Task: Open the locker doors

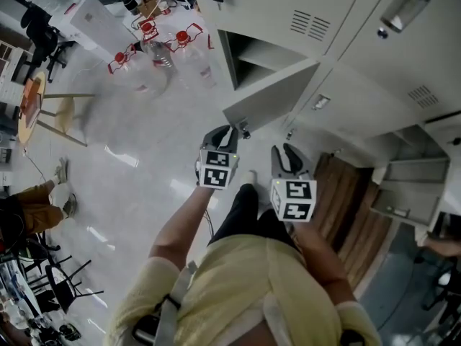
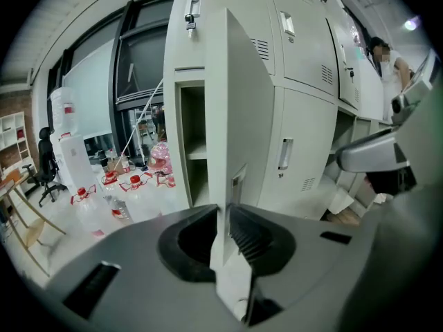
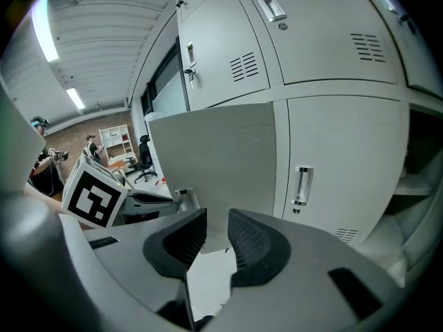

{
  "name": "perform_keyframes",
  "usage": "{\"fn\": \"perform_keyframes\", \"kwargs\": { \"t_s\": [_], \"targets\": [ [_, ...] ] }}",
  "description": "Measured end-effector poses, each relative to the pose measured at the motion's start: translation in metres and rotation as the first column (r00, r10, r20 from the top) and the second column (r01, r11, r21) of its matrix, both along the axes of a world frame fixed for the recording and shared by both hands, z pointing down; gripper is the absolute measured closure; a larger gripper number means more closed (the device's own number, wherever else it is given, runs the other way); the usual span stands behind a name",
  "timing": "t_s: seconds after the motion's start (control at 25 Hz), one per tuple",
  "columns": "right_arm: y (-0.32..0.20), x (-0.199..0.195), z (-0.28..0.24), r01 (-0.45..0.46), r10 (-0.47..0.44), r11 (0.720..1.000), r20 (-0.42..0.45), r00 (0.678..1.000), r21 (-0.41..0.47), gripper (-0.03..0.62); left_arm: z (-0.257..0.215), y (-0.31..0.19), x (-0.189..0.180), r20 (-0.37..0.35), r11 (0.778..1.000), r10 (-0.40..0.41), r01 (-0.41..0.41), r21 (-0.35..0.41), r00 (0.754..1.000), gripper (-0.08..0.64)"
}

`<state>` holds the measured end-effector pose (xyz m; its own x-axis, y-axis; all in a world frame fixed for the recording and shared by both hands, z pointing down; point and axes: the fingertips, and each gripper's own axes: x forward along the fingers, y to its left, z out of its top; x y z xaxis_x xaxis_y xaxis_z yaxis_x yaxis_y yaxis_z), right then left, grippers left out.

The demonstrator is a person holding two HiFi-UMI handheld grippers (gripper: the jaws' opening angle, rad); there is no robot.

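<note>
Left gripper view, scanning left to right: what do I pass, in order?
Black office chair → clear plastic bottles with red caps → open locker compartment → open grey metal locker door → silver handle on the closed locker door → person in white.

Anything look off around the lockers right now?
Water bottles sit scattered on the floor left of the lockers, which looks untidy. Nothing else stands out: one lower door stands open, its edge clamped by the left gripper.
</note>
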<state>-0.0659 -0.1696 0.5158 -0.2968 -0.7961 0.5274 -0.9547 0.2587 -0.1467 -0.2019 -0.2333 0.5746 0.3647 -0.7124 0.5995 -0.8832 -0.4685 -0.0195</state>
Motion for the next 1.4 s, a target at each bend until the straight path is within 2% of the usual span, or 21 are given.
{"fn": "perform_keyframes", "kwargs": {
  "t_s": [1.0, 1.2, 1.4],
  "targets": [
    [0.037, 0.047, 0.006, -0.071, 0.071, 0.997, 0.006, 0.997, -0.001, 0.499, 0.001, 0.076, 0.062, 0.004, 0.991, 0.131, -0.131, -0.009, 0.991, 0.503],
    [0.045, 0.052, 0.006, -0.085, 0.085, 0.996, 0.018, 0.996, -0.004, 0.499, 0.002, 0.089, 0.079, -0.001, 0.983, 0.185, -0.185, -0.008, 0.983, 0.503],
    [0.052, 0.060, 0.011, -0.101, 0.101, 0.995, 0.007, 0.995, -0.007, 0.499, 0.001, 0.105, 0.103, -0.016, 0.964, 0.267, -0.267, -0.007, 0.964, 0.503]
  ]
}}
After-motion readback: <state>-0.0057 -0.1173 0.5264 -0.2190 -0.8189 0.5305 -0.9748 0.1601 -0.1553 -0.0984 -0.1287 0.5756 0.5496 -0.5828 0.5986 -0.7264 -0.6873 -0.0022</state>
